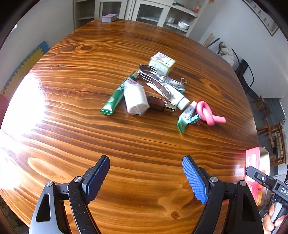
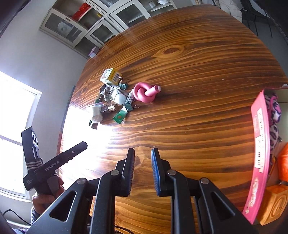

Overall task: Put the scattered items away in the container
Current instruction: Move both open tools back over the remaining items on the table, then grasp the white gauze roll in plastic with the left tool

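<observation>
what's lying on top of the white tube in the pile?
Metal cutlery lies across the white tube, covering its upper end; only the capped end shows. Whether anything sits beneath the tube cannot be seen.

A glossy wooden table [image 1: 86,75] fills the room. Beyond its far edge stands a white glass-door cabinet [image 1: 144,12]; beside it a bright window [image 2: 14,111] throws glare across the wood.

bare table [image 1: 126,144] before clutter pile [image 1: 154,93]
</observation>
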The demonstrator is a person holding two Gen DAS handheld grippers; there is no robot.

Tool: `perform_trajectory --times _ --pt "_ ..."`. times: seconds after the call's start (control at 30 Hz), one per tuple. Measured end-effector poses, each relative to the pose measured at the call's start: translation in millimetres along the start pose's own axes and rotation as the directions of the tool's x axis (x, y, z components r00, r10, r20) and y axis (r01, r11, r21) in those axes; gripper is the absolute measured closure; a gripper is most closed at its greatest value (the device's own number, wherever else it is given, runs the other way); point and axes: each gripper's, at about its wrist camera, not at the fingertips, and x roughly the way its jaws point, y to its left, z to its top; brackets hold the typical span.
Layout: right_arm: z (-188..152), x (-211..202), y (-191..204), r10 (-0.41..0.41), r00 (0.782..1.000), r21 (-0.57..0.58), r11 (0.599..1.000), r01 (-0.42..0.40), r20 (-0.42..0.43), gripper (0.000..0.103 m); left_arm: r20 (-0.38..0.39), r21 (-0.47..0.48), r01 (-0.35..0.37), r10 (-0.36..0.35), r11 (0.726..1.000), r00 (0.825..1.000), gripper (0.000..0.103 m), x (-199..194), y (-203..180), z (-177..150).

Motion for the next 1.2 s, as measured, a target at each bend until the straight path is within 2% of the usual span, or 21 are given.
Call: perform_trajectory --times 0.4,0.63,0.87,0.9,0.97,1.13,1.2 --pt "-6.7 17.6 9.0 -0.031 0.999 0.055 0.998 0.031 -0.011 0.08 -0.041 -0.023 0.077 -0.078 0.997 0.996 0.018 24.1 15.7 31.8" --pt "-11.4 20.8 0.2 -0.059 0.998 0.121 0.991 0.058 0.0 0.08 -0.076 -0.024 0.12 -0.121 0.993 0.99 0.019 51.0 17.6 52.7" --pt "-14.3 23.1 -9.0 -0.095 0.995 0.177 0.98 0.091 0.01 0.076 -0.089 -0.032 0.148 -0.15 0.989 0.985 0.02 69.8 18.0 76.4" --pt "-13.9 23.8 -9.8 -0.099 0.995 0.183 0.979 0.095 0.011 0.076 -0.094 -0.043 0.159 -0.163 0.986 0.982 0.028 73.4 18.7 79.8" --pt "-12.3 25.3 -11.3 -0.104 0.994 0.193 0.976 0.1 0.011 0.076 -0.112 -0.069 0.178 -0.185 0.982 0.976 0.034 81.3 20.6 84.8" --pt "-6.3 30.2 -11.1 -0.118 0.993 0.193 0.975 0.114 0.011 0.076 -0.086 -0.065 0.17 -0.175 0.983 0.981 0.034 84.8 19.6 94.3" --pt "-3.0 33.1 -9.2 -0.125 0.992 0.183 0.976 0.122 0.008 0.076 -0.078 -0.053 0.154 -0.157 0.987 0.984 0.053 86.4 18.9 97.5"
